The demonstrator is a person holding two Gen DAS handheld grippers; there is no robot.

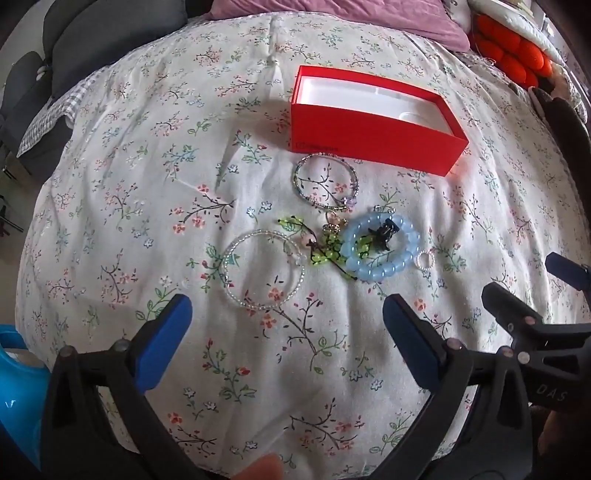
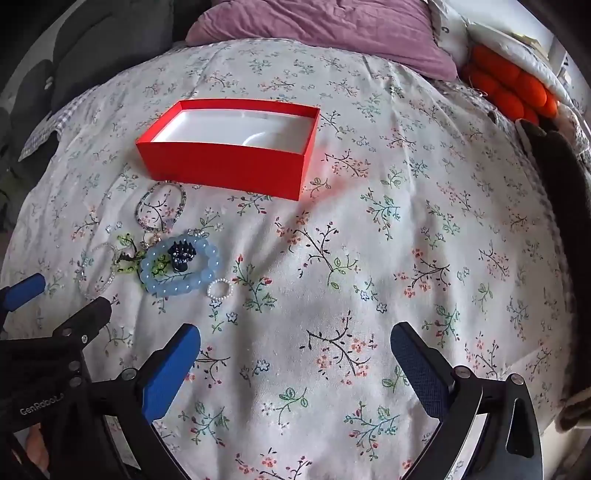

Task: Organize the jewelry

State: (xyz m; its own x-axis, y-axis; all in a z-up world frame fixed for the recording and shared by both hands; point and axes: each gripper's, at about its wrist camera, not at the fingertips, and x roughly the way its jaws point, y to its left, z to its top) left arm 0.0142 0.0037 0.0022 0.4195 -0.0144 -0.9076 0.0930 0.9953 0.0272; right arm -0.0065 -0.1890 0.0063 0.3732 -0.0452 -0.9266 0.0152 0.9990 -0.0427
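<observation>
Here both grippers tilt steeply down over a floral bedspread (image 2: 369,240), the left gripper (image 1: 288,317) and right gripper (image 2: 295,347) each with blue-padded jaws spread wide and holding nothing. Just ahead of the left fingers lies a clear beaded bracelet (image 1: 264,273), beyond it a chunky pale-blue bead bracelet (image 1: 380,247), green beads and a thin dark-beaded bangle (image 1: 327,184). Farther ahead sits an open red box (image 1: 373,144) with a smooth white lining, and a mauve pillow (image 2: 325,29) lies past that.

Red box (image 1: 373,147) with white lining; pale blue bead bracelet (image 1: 380,251) at its six o'clock; green beads (image 1: 328,254); white floral bedspread (image 1: 147,184); mauve pillow (image 2: 325,33).
</observation>
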